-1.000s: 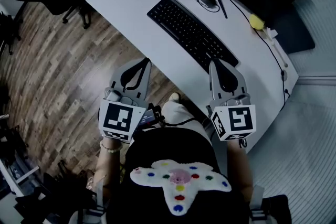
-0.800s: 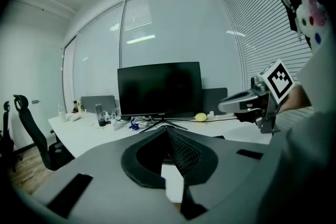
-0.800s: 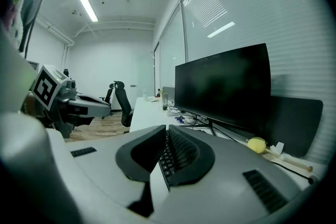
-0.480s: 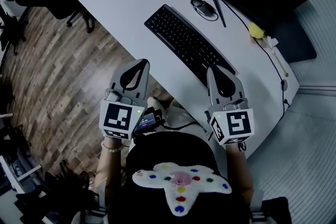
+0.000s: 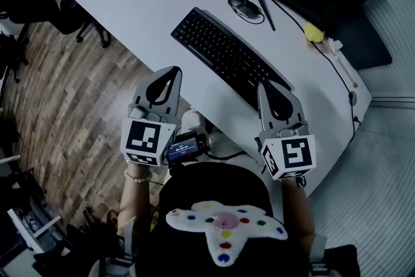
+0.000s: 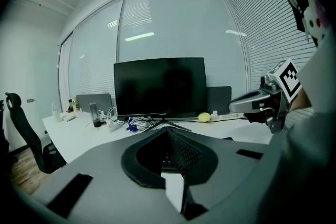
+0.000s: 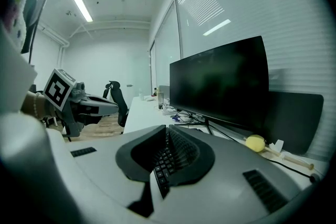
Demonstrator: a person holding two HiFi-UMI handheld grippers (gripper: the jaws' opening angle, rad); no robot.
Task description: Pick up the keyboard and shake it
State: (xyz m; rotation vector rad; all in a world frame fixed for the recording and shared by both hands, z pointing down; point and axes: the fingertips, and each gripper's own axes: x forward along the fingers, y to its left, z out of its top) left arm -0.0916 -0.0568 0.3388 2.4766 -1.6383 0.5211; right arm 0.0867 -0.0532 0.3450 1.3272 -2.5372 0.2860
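Steadily, the left gripper (image 5: pixel 170 70) and right gripper (image 5: pixel 266 84) are nearing the keyboard (image 5: pixel 227 55), which is lying on the desk (image 5: pixel 130 3) at twelve o'clock. Both are keeping their jaws pressed together and empty, the right perhaps already touching its end.

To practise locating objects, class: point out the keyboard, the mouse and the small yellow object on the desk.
keyboard (image 5: pixel 227 56): head view, middle of its key field.
mouse (image 5: pixel 246 8): head view, top of its body.
yellow object (image 5: pixel 315 32): head view, its rounded middle.
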